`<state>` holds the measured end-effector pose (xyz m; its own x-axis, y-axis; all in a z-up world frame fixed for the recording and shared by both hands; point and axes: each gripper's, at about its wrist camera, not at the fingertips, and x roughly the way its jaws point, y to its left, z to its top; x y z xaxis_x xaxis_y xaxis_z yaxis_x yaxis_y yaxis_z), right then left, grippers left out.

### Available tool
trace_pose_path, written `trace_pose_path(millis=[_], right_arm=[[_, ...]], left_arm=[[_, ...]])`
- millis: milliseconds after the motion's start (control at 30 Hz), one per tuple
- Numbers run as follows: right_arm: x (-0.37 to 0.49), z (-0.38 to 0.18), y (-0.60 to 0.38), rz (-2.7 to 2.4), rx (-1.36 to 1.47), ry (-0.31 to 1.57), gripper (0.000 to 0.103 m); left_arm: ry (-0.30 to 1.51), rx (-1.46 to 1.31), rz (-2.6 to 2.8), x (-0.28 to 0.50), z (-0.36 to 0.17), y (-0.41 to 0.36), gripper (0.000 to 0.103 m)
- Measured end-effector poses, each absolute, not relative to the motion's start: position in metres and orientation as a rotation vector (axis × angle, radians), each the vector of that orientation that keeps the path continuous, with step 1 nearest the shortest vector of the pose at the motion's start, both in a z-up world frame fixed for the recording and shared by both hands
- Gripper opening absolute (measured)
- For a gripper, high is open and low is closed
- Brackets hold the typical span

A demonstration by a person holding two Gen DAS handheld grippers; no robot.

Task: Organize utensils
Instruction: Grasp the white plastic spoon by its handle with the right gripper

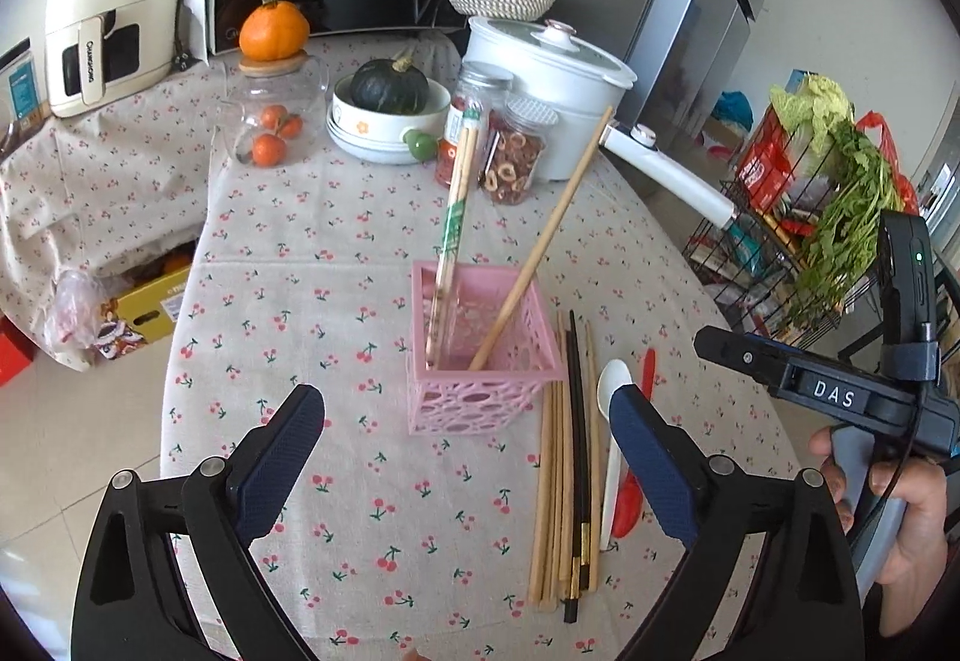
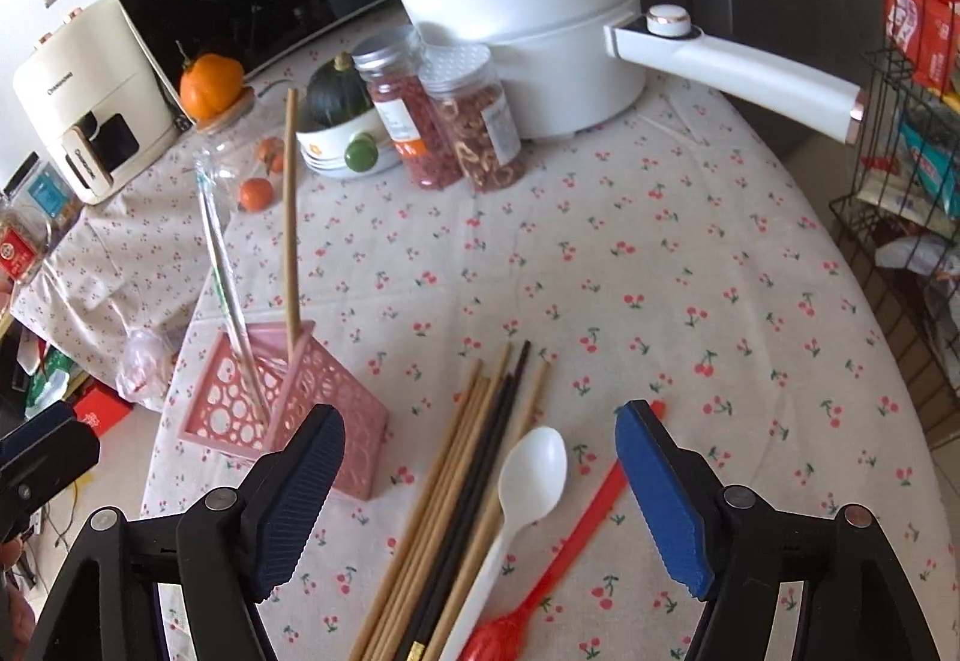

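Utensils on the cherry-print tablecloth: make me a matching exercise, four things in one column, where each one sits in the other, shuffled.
Things:
1. long plain wooden chopstick
2. white plastic spoon
3. red plastic spoon
4. dark green squash

Places:
A. in the white bowl with the flower print
B. flat on the cloth, right beside the loose chopstick bundle
C. standing tilted in the pink perforated plastic basket
D. flat on the cloth, farthest from the basket

Pairs: 1-C, 2-B, 3-D, 4-A

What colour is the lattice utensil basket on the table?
Pink; the basket shows best in the left wrist view.
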<state>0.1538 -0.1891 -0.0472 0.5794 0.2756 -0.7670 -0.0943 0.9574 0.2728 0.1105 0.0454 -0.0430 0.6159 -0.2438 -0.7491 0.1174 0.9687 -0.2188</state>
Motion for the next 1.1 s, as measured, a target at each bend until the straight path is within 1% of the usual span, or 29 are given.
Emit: trace_pose_path(millis=[200, 333, 533, 767, 800, 867, 1000, 1033, 1100], right_arm=[[0.159, -0.075, -0.195, 0.158, 0.193, 1.056, 0.079], [0.165, -0.092, -0.200, 0.122, 0.180, 1.126, 0.079], [0.178, -0.115, -0.206, 0.067, 0.166, 1.190, 0.079], [0.190, -0.130, -0.190, 0.131, 0.185, 1.224, 0.078], [0.192, -0.133, -0.187, 0.139, 0.188, 1.231, 0.077], [0.196, -0.139, -0.181, 0.150, 0.197, 1.248, 0.070], [0.203, -0.151, -0.173, 0.141, 0.188, 1.275, 0.061], [0.204, -0.152, -0.171, 0.131, 0.175, 1.274, 0.057], [0.206, -0.151, -0.167, 0.123, 0.141, 1.261, 0.042]], left_arm=[[0.961, -0.089, -0.224, 0.107, -0.066, 0.036, 0.102], [0.994, -0.091, -0.237, 0.107, -0.078, 0.034, 0.103], [1.008, -0.097, -0.238, 0.106, -0.087, 0.031, 0.103], [0.997, -0.107, -0.215, 0.108, -0.090, 0.038, 0.103], [0.995, -0.108, -0.213, 0.108, -0.090, 0.039, 0.103], [0.982, -0.104, -0.204, 0.107, -0.090, 0.039, 0.103], [0.974, -0.094, -0.202, 0.105, -0.091, 0.039, 0.103], [0.978, -0.096, -0.205, 0.105, -0.091, 0.039, 0.103], [0.993, -0.107, -0.220, 0.106, -0.093, 0.038, 0.103]])
